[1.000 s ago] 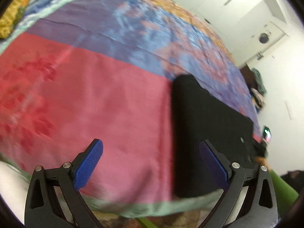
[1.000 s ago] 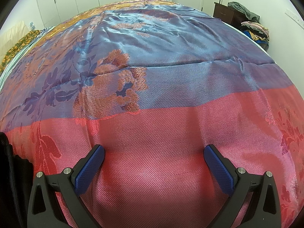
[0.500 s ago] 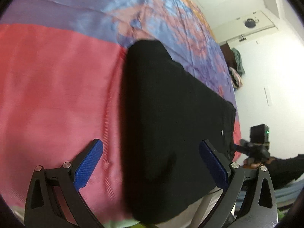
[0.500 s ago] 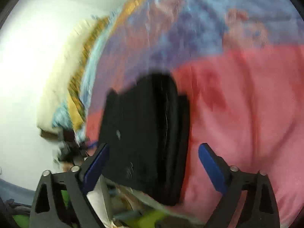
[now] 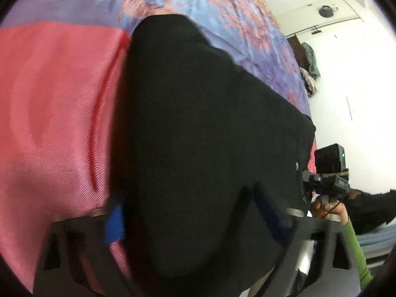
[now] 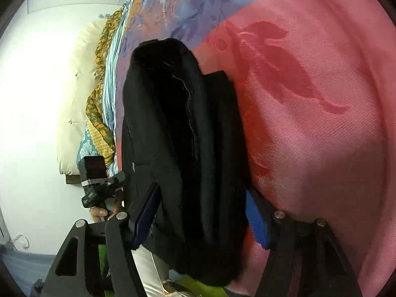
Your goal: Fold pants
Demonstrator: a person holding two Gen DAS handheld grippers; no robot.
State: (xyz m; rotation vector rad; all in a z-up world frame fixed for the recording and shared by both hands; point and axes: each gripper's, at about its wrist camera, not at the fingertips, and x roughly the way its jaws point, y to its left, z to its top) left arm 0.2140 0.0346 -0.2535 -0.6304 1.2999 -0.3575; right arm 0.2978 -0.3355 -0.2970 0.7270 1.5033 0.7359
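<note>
Folded black pants (image 5: pixel 198 128) lie at the near edge of a bed with a pink and blue floral bedspread (image 5: pixel 54 113). My left gripper (image 5: pixel 191 216) straddles one end of the stack. Its jaws are closing and both blue pads (image 5: pixel 115 222) touch the fabric. In the right wrist view the pants (image 6: pixel 178 128) show as stacked layers with a pale seam. My right gripper (image 6: pixel 201 219) straddles the other end, jaws closing, with its pads (image 6: pixel 256 225) against the cloth. Each view shows the person's other hand (image 5: pixel 326 206) on its handle beyond the pants.
A dark dresser with piled clothes (image 5: pixel 308 71) stands by the white wall past the bed's far corner. A cream pillow (image 6: pixel 79 94) and a yellow-green patterned cloth (image 6: pixel 99 104) lie at the bed's other end. The pink bedspread (image 6: pixel 321 123) stretches flat beside the pants.
Both grippers swung from the bare bedspread onto the pants. Their jaws narrowed from wide open until the pads met the folded stack on both sides.
</note>
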